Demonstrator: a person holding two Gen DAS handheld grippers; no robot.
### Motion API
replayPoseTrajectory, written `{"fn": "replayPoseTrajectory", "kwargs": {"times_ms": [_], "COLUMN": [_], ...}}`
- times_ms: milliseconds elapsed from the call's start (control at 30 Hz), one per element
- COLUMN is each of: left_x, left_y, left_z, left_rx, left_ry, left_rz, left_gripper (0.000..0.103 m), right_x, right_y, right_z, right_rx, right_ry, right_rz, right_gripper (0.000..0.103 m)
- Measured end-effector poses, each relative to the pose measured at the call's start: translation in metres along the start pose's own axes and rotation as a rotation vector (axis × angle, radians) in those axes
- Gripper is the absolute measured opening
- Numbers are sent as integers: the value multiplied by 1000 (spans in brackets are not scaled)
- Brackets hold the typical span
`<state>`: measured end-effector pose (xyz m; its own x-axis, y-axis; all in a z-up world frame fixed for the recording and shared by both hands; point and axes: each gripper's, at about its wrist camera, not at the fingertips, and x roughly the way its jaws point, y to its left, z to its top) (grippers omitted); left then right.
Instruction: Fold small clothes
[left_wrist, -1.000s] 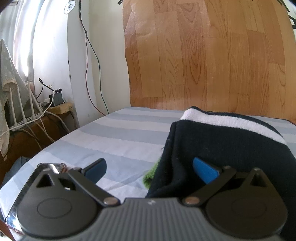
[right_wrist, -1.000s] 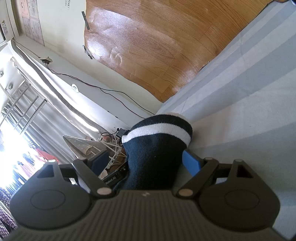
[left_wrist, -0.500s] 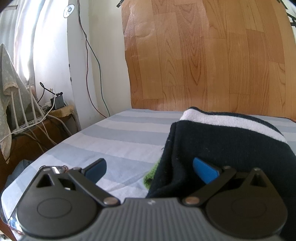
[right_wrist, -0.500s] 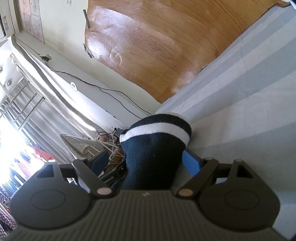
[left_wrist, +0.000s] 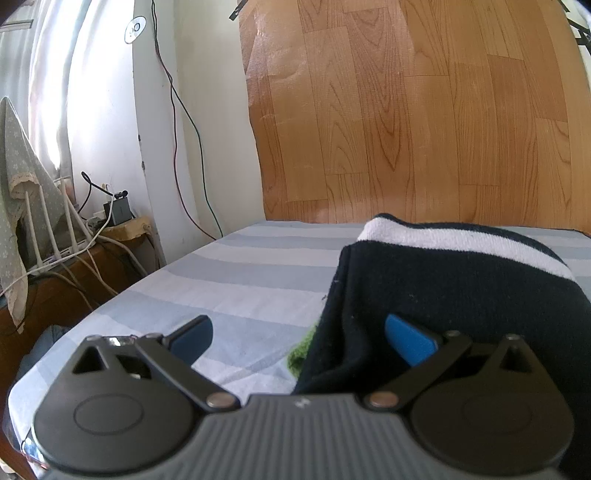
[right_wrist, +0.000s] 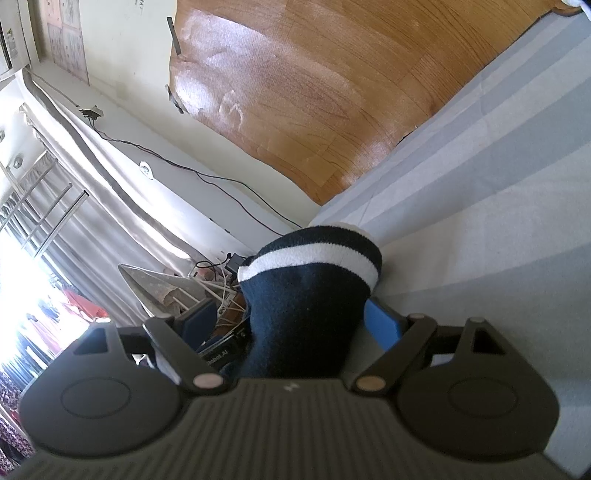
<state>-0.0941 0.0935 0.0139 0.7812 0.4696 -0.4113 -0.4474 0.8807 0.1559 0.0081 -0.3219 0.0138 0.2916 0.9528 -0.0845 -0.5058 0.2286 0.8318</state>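
Note:
A dark navy sock (left_wrist: 443, 288) with a white band near its cuff lies on the striped bedsheet (left_wrist: 258, 280), at the right of the left wrist view. A green scrap of fabric (left_wrist: 301, 350) peeks out under its near edge. My left gripper (left_wrist: 301, 339) is open; the sock's left edge lies between its blue pads, and the right pad (left_wrist: 410, 343) rests against the dark cloth. In the right wrist view the same sock (right_wrist: 306, 295) rises between the fingers of my right gripper (right_wrist: 290, 323), which is open, with a gap on the left side.
A wood-pattern panel (left_wrist: 424, 110) stands behind the bed. Left of the bed are a white wall with cables (left_wrist: 177, 110), a low wooden stand (left_wrist: 122, 229) with a router and wires, and a curtained window (right_wrist: 44, 236). The bed's left edge (left_wrist: 110, 302) is close.
Both views have shifted only slightly; the right gripper has tilted a little. The sock stays between the fingers and both grippers remain open.

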Motion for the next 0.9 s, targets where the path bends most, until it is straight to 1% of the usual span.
{"fn": "replayPoseTrajectory", "kwargs": {"times_ms": [233,433,767,900], "left_x": [0,-2,-1,-2], "left_y": [-1,-2,3,2], "left_z": [0,-2,-1,-1], "left_rx": [7,13,-5,-5], "left_ry": [-4,-14,-18,-18], "left_rz": [6,10,-14,-11], "left_gripper": [103,103,103,103], "right_x": [2,1,1,0], "right_y": [2,1,1,1], "right_z": [-1,-1,-1,-1], "right_rx": [-18,-5,-10,-9], "right_ry": [11,7,6,6], "right_rz": [-7,3,-1,0], "right_gripper": [91,91,91,91]}}
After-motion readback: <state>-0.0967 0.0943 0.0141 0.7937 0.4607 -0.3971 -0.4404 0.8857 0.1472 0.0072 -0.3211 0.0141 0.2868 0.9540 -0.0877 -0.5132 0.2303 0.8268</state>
